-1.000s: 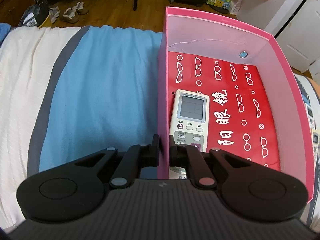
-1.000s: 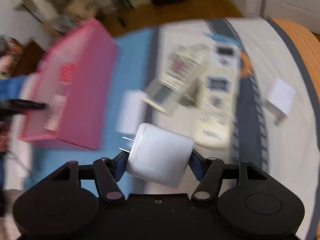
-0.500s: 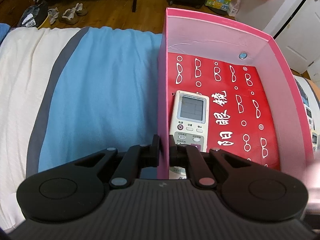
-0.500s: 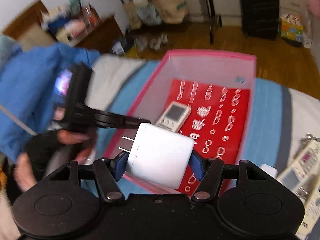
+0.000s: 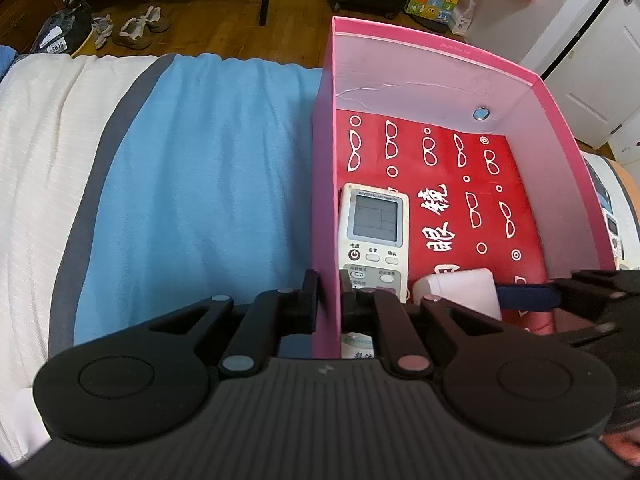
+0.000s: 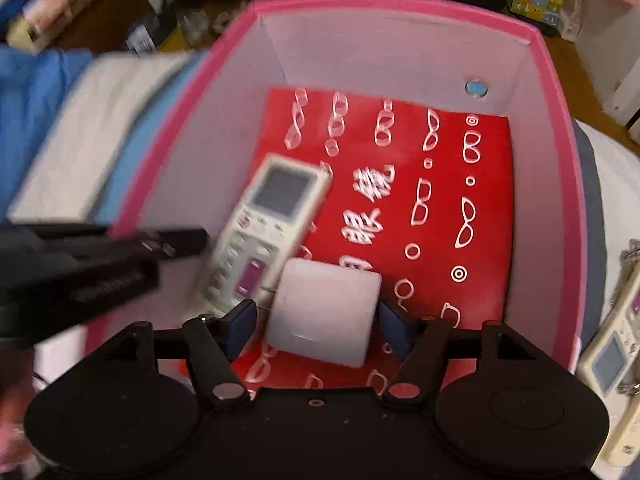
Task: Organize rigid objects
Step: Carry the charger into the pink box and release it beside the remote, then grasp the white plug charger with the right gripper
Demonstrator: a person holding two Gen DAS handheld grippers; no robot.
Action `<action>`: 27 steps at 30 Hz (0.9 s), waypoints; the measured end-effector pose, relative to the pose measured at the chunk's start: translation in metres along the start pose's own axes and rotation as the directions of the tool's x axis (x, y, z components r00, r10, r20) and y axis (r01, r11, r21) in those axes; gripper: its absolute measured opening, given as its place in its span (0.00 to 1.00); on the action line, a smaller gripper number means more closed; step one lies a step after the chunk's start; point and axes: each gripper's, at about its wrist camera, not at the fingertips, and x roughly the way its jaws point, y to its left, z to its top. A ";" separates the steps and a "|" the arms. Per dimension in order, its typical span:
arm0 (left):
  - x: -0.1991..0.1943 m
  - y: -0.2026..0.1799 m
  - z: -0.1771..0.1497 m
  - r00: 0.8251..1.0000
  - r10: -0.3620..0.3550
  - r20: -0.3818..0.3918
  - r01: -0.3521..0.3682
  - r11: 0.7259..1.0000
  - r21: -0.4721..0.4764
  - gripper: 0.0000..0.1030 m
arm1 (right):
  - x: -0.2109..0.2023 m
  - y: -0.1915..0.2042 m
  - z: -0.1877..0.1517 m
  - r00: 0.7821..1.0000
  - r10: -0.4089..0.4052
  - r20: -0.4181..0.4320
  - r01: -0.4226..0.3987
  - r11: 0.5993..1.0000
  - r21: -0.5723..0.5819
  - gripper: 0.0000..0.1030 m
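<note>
The white charger (image 6: 325,312) is seen low inside the pink box (image 6: 568,208), just over its red patterned floor, right of the white remote (image 6: 267,224) that lies there. It sits between the blue pads of the right gripper (image 6: 316,326), whose jaws have just been opening; a gap shows at the left pad, so no grip can be confirmed. The left gripper (image 5: 328,296) is clamped narrow on the box's left wall. The box rests on a bed with a blue blanket (image 5: 200,184); another remote (image 6: 612,364) lies outside, at right

Both wrist views look steeply down, close, sharing the pink box (image 5: 432,60), right view blurred
</note>
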 end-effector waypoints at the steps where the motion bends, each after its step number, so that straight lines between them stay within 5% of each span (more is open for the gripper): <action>1: 0.000 0.000 0.000 1.000 0.001 0.001 -0.001 1.000 0.002 0.07 | -0.008 -0.006 -0.001 0.999 0.043 0.014 -0.044 0.999 0.024 0.69; 9: -0.001 -0.004 -0.001 1.000 0.016 0.001 -0.016 1.000 0.008 0.07 | -0.115 -0.049 -0.039 0.961 0.210 0.178 -0.201 0.977 -0.067 0.67; 14: -0.001 -0.006 0.001 1.000 0.029 -0.005 -0.029 1.000 0.007 0.07 | -0.159 -0.093 -0.070 0.955 0.169 0.243 -0.152 0.985 -0.084 0.67; 23: -0.004 -0.005 0.001 0.999 0.034 0.004 -0.034 0.999 -0.007 0.06 | -0.111 -0.190 -0.116 0.990 0.055 0.131 -0.079 0.979 0.189 0.67; 27: -0.006 -0.005 0.001 0.999 0.033 0.009 -0.033 0.999 -0.008 0.06 | -0.091 -0.190 -0.128 0.996 0.002 0.091 -0.012 0.993 0.115 0.67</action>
